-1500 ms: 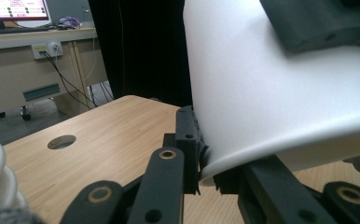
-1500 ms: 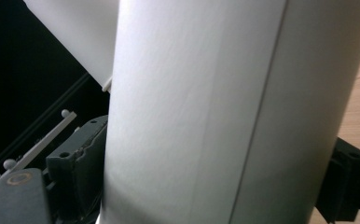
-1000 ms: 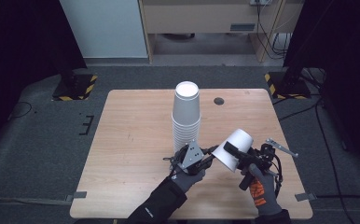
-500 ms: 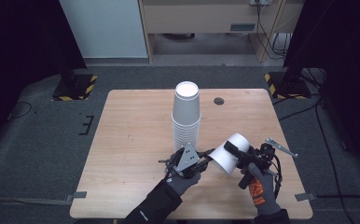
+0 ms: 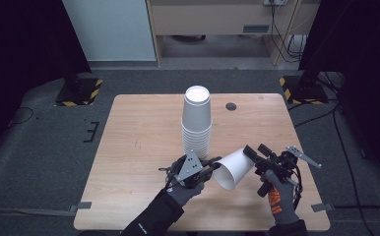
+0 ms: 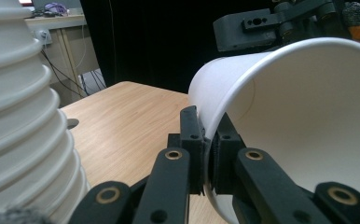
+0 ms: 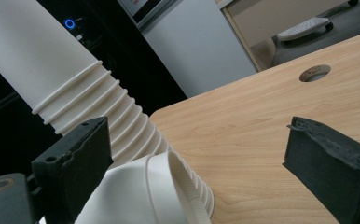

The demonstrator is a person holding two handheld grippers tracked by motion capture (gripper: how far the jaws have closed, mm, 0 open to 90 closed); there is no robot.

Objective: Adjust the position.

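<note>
Paper cup [image 5: 233, 168] tipped sideways above bench [image 5: 139, 142], at 5 o'clock from cup stack [image 5: 196, 123]. Left hand-held gripper [image 6: 209, 154] clamps its rim; right hand-held gripper [image 7: 201, 154] wide apart, gripping nothing.

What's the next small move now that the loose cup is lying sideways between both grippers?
Probably draw the right gripper back from the cup. The left gripper is already pinched on the cup's rim, while the right one's jaws stand wide open, so the cup looks handed over. Then the left can carry it clear of the stack of cups.
</note>
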